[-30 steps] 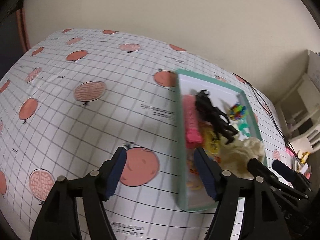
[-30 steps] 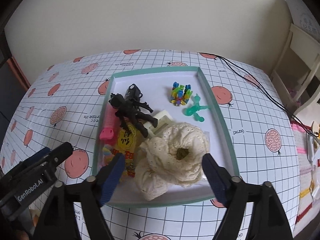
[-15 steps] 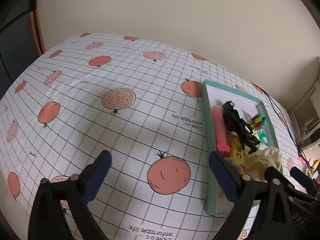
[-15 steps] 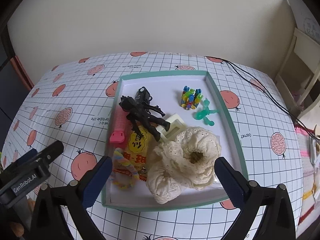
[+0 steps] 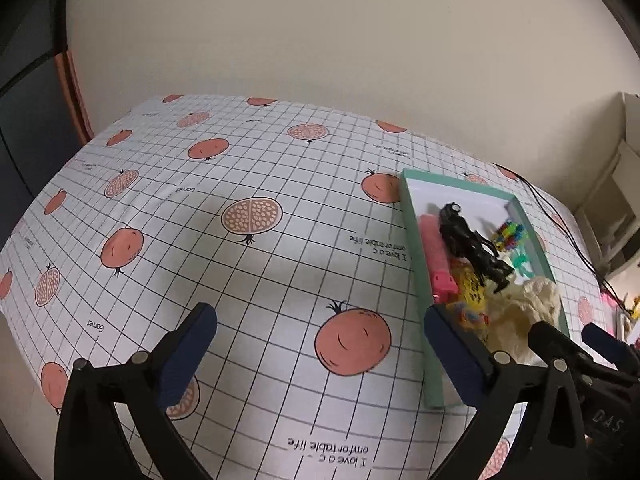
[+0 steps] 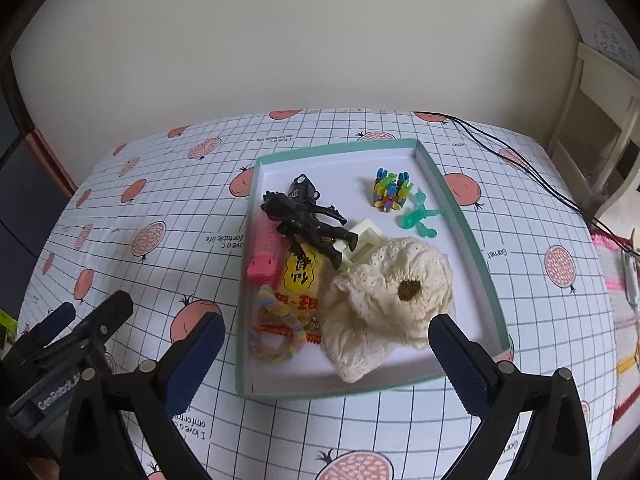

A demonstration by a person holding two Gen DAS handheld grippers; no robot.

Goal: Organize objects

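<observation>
Both claws hang spread wide and empty above the desk, the right claw over the near end of the green-rimmed tray and the left claw over bare patterned cloth just left of it. Inside the tray lie a cream lace cloth, a black toy figure, a pink comb, a yellow snack packet, a pastel twisted ring, a cluster of coloured clips and a small green toy. The lace cloth sits nearest the right claw, touching the packet.
</observation>
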